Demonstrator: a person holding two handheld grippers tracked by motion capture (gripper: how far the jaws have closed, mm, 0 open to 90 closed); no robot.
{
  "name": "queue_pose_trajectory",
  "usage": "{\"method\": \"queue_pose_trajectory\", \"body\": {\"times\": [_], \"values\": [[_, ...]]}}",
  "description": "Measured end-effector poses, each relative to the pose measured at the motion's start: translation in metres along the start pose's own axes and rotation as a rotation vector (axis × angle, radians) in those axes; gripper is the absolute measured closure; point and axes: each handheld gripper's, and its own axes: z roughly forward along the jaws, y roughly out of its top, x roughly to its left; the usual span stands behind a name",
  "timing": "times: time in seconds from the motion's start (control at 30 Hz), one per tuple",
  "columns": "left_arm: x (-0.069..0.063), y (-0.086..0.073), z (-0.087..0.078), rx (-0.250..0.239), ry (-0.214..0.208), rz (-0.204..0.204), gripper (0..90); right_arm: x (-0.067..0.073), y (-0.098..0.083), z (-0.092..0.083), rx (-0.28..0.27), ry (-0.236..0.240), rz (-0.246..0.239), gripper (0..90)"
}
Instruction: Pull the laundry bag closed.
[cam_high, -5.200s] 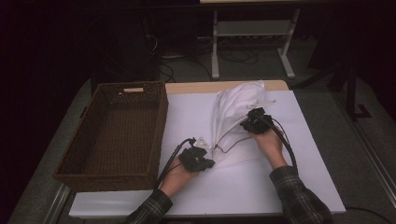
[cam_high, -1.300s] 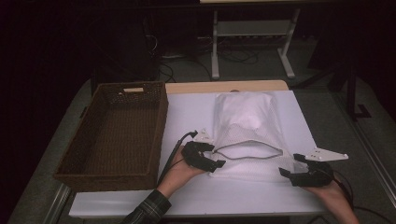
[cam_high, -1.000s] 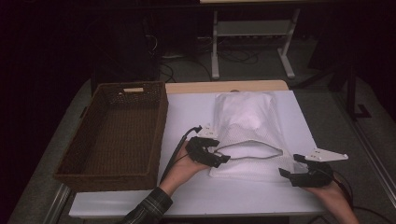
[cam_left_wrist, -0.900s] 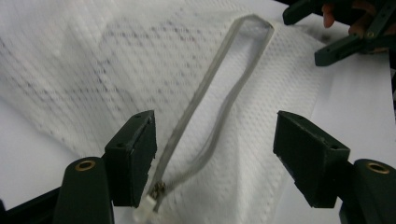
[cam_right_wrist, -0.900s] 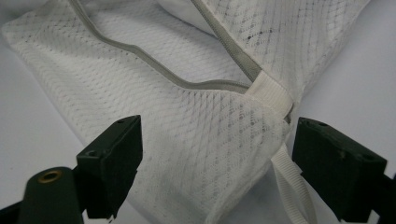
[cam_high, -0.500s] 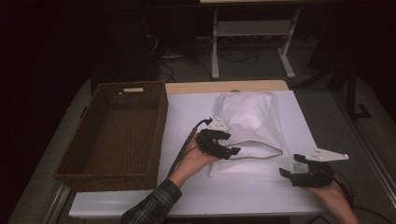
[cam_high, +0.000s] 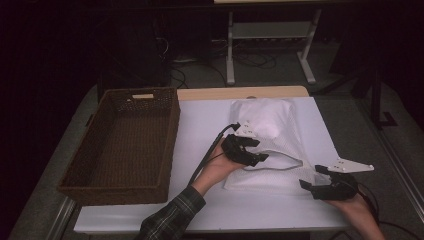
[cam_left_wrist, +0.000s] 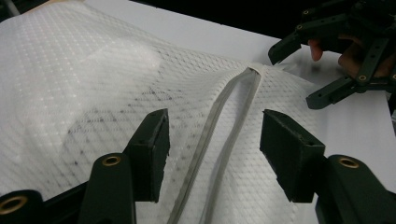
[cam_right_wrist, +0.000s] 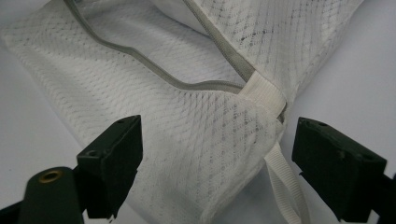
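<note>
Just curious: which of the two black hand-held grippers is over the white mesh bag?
The left gripper, jaws open above the white mesh zipper bag; the right gripper sits beside the bag's corner.

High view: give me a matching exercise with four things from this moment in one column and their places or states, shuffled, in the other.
Things:
1. wicker basket
2. mesh laundry bag
3. left tongs
4. right tongs

Places or states:
A. open, at the bag's near right corner, beside the strap
B. dark brown, on the left of the table
C. white, lying flat with its zipper mouth agape
D. over the bag's zipper, jaws just closing, pads not yet pressing on it

Pairs: 1-B, 2-C, 3-D, 4-A
</note>
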Motion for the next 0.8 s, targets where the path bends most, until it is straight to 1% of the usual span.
{"method": "queue_pose_trajectory", "body": {"times": [0.13, 0.2, 0.23, 0.3, 0.37, 0.4, 0.5, 0.53, 0.57, 0.6, 0.63, 0.67, 0.7, 0.77, 0.8], "values": [[0.001, 0.002, 0.008, 0.004, 0.014, 0.009, 46.1, 0.000, 0.000, 0.000, 0.000, 0.000, 0.004, 15.8], [0.003, 0.002, 0.012, 0.006, 0.033, 0.019, 47.4, 0.000, 0.000, 0.000, 0.000, 0.001, 0.003, 15.8], [0.003, 0.001, 0.014, 0.009, 0.036, 0.019, 49.0, 0.000, 0.000, 0.000, -0.001, 0.002, 0.004, 15.8], [0.005, 0.000, 0.019, 0.020, 0.039, 0.019, 49.2, 0.000, 0.000, 0.000, -0.001, 0.002, 0.004, 15.8], [0.005, 0.000, 0.019, 0.020, 0.039, 0.019, 49.2, 0.000, 0.000, 0.000, -0.001, 0.002, 0.005, 15.8], [0.006, -0.003, 0.026, 0.041, 0.055, 0.029, 50.5, -0.001, 0.000, -0.001, -0.003, 0.003, 0.007, 15.9], [0.008, -0.004, 0.028, 0.041, 0.067, 0.030, 59.7, -0.001, 0.000, -0.001, -0.004, 0.004, 0.007, 15.9], [0.009, -0.004, 0.029, 0.043, 0.070, 0.029, 65.0, -0.002, -0.001, -0.001, -0.002, 0.002, 0.009, 16.0], [0.010, -0.004, 0.029, 0.041, 0.072, 0.025, 65.0, -0.002, -0.001, -0.001, -0.002, 0.002, 0.009, 16.0], [0.011, -0.005, 0.030, 0.039, 0.071, 0.023, 69.3, -0.002, -0.001, 0.000, -0.001, 0.003, 0.010, 16.0], [0.011, -0.005, 0.030, 0.039, 0.071, 0.023, 79.0, -0.002, -0.001, 0.000, -0.001, 0.003, 0.010, 16.0], [0.011, -0.005, 0.028, 0.040, 0.056, 0.026, 79.0, -0.002, -0.001, 0.000, -0.002, 0.003, 0.008, 16.0], [0.010, -0.005, 0.027, 0.047, 0.054, 0.029, 88.5, -0.002, -0.001, -0.001, -0.001, 0.001, 0.007, 16.0], [0.008, -0.005, 0.026, 0.051, 0.053, 0.033, 89.0, -0.002, -0.001, -0.001, 0.000, -0.001, 0.009, 16.0], [0.002, -0.004, 0.023, 0.047, 0.045, 0.044, 88.9, -0.004, -0.001, -0.002, -0.005, -0.007, 0.013, 16.1]]}}
